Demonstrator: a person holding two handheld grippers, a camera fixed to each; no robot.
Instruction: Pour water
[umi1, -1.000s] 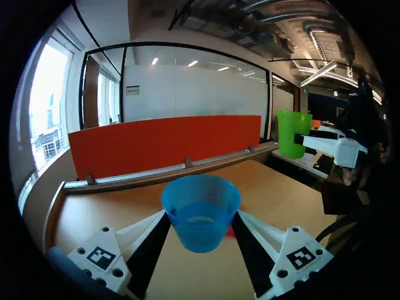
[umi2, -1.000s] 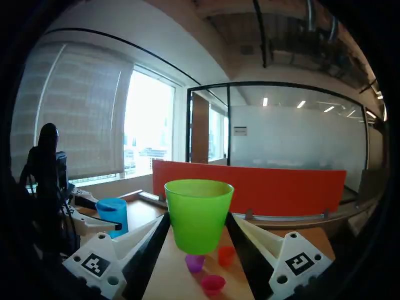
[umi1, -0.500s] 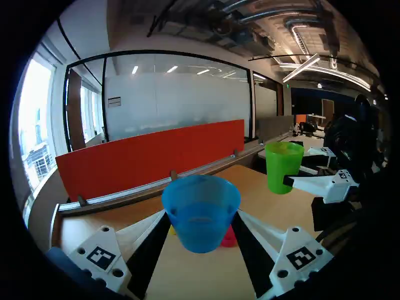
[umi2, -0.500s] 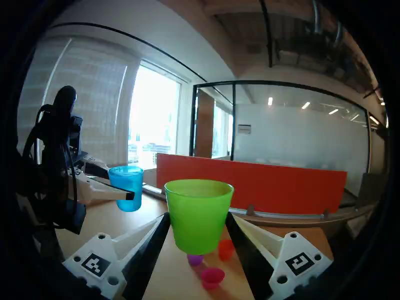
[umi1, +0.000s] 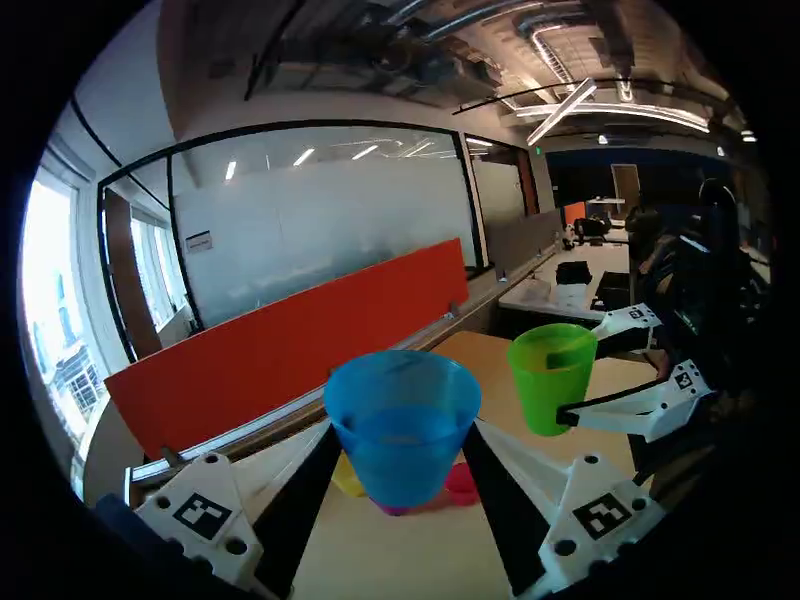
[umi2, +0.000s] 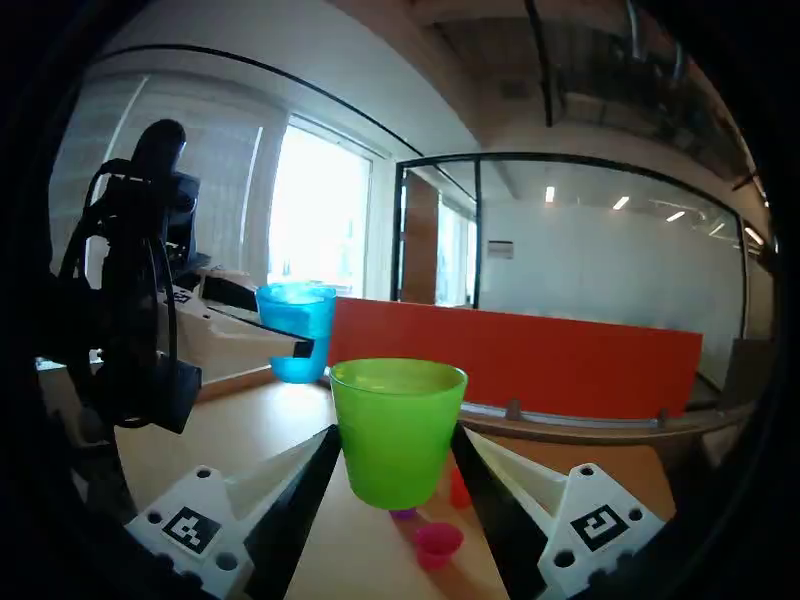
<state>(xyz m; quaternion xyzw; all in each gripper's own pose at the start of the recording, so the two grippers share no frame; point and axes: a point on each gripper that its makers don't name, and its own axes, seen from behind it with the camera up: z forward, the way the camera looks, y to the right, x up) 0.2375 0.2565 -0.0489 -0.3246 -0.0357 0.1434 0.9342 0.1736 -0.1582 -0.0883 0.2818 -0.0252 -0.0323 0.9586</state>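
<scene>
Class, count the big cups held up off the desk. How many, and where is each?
2. The blue cup is held in the left gripper, the green cup in the right gripper. Small cups on the desk, partly hidden behind them, are not counted.

Wooden desk (umi2: 250, 430). Orange divider panel (umi2: 560, 355) stands upright along its far edge. Small pink cup (umi2: 437, 543) sits well in from that edge, with a small red cup (umi2: 459, 490) just behind it and a purple one (umi2: 404, 514) beside it, mostly hidden. Glass partition (umi2: 600, 260) lies beyond the divider. Bright window (umi2: 315, 225) is past the desk's left edge.
</scene>
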